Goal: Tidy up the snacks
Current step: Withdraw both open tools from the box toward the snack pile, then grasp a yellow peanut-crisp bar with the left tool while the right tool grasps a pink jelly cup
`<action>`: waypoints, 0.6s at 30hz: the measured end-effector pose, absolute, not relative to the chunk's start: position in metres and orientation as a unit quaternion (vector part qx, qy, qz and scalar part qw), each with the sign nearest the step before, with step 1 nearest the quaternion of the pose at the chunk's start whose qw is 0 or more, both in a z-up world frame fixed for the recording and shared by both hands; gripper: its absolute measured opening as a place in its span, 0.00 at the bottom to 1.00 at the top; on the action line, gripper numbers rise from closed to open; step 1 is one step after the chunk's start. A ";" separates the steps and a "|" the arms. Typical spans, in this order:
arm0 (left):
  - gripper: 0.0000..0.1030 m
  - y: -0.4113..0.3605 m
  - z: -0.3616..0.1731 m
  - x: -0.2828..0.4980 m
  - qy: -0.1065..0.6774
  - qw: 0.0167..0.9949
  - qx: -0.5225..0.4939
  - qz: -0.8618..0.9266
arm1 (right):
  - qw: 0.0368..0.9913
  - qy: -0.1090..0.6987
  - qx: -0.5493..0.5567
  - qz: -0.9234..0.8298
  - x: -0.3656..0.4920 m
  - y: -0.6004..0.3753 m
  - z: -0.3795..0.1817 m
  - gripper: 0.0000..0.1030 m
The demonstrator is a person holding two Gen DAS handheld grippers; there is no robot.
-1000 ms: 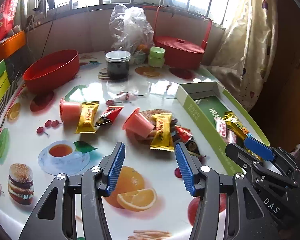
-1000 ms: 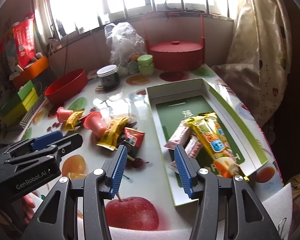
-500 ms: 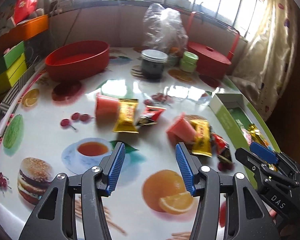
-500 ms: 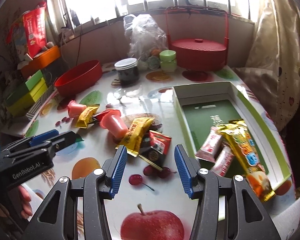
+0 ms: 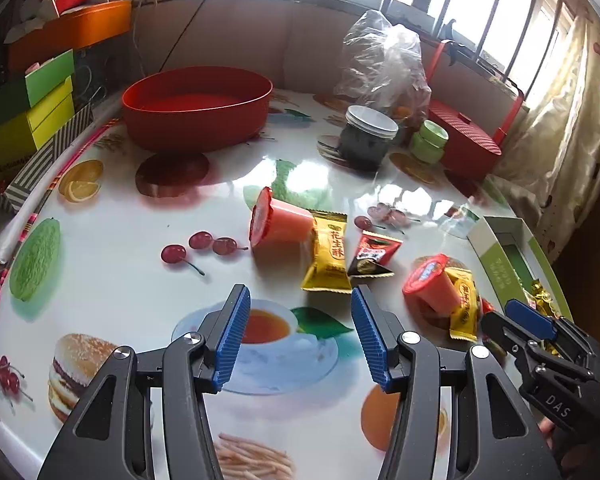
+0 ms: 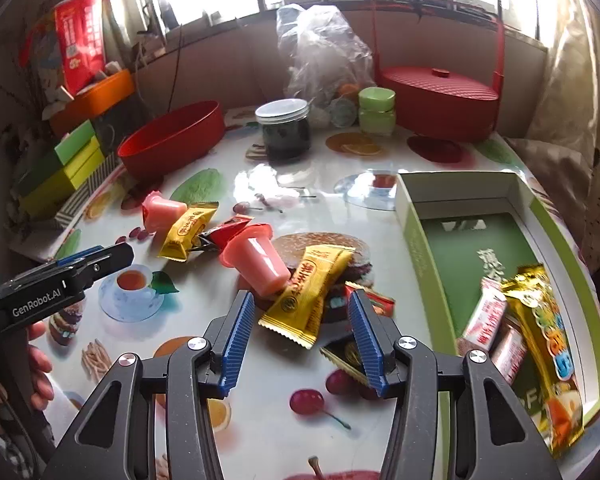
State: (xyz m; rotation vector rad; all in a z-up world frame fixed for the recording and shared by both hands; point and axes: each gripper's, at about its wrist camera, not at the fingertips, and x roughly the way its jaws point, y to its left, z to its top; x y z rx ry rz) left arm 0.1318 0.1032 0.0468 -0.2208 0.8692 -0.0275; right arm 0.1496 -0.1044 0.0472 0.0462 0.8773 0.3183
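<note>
Snacks lie loose on the fruit-print table. In the left wrist view my open, empty left gripper (image 5: pixel 298 320) hovers just short of a yellow packet (image 5: pixel 330 254), a pink jelly cup (image 5: pixel 278 222) and a red-black sachet (image 5: pixel 374 252). In the right wrist view my open, empty right gripper (image 6: pixel 300 320) is low over a second yellow packet (image 6: pixel 310 290), beside a tipped pink jelly cup (image 6: pixel 258 260) and a red sachet (image 6: pixel 374 302). The green box (image 6: pixel 424 240) to the right holds several wrapped snacks (image 6: pixel 540 328).
A red oval bowl (image 5: pixel 198 106), a dark jar with white lid (image 5: pixel 366 138), a green jar (image 5: pixel 430 142), a clear plastic bag (image 5: pixel 384 68) and a red lidded basket (image 6: pixel 436 96) stand at the back. Stacked green and yellow boxes (image 5: pixel 24 120) sit at the left edge.
My left gripper has swung left and closer to the left snack cluster. My right gripper has moved left and down from the green box, over the yellow packet. Both stayed open.
</note>
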 end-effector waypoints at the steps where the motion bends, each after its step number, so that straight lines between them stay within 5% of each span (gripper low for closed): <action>1: 0.52 0.104 0.045 0.134 0.422 0.900 -0.106 -0.015 | 0.892 0.424 0.020 0.156 0.152 -0.102 0.046 0.48; 18: 0.52 0.092 0.027 0.180 0.438 0.892 -0.105 -0.034 | 0.884 0.430 -0.042 0.179 0.184 -0.070 0.030 0.52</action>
